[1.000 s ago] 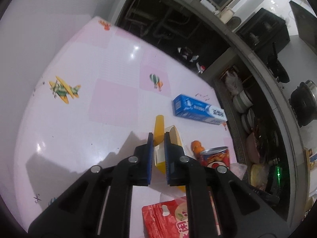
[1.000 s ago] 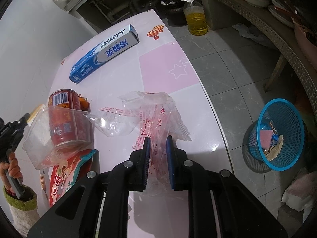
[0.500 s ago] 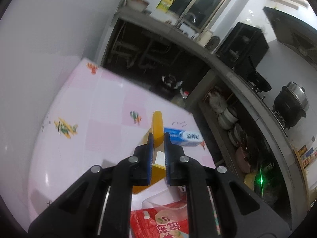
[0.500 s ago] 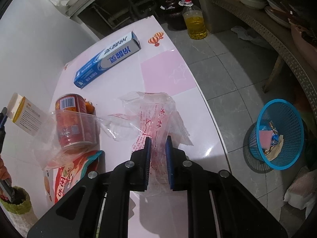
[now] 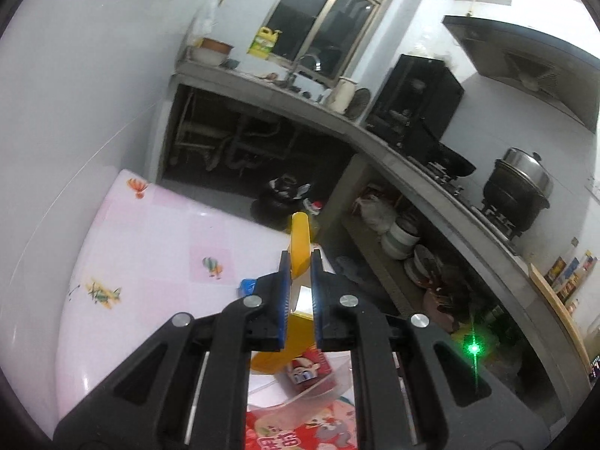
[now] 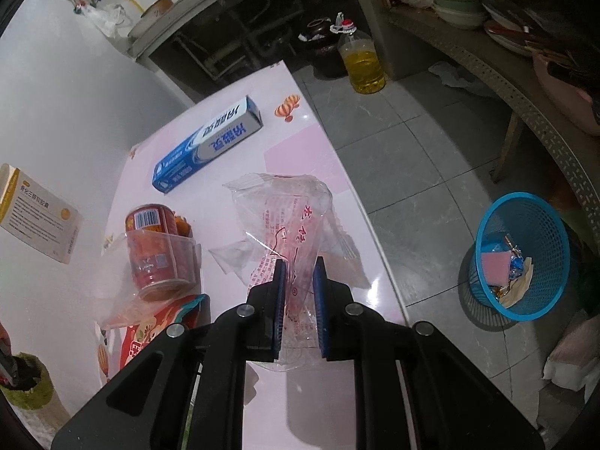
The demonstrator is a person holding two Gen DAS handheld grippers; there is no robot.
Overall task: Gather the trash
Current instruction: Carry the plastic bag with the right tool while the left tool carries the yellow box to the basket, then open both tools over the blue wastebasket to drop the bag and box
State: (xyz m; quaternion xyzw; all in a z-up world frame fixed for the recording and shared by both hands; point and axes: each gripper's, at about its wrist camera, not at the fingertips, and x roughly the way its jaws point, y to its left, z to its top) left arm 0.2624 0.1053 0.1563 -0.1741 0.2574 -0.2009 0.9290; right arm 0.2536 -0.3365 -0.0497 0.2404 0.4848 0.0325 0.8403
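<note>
My left gripper [image 5: 300,262] is shut on a yellow and white carton [image 5: 300,240], held high above the pink table [image 5: 150,247]. The same carton [image 6: 37,210] shows at the left edge of the right wrist view, up in the air. My right gripper [image 6: 299,268] is shut on a clear plastic bag with red print [image 6: 288,221], whose far end lifts off the table. A red can [image 6: 153,247] stands behind a clear plastic tub [image 6: 150,262], with a red snack packet [image 6: 150,333] in front. A blue toothpaste box [image 6: 210,142] lies farther back.
A blue mesh waste basket [image 6: 525,258] with scraps in it stands on the grey tiled floor to the right of the table. A bottle of yellow oil [image 6: 360,56] stands near the counter. Shelves with bowls [image 5: 401,232] run along the right.
The left gripper has risen with the carton, lifting it off the table, and its view now tilts up toward the kitchen. The right gripper has pulled the plastic bag slightly up.
</note>
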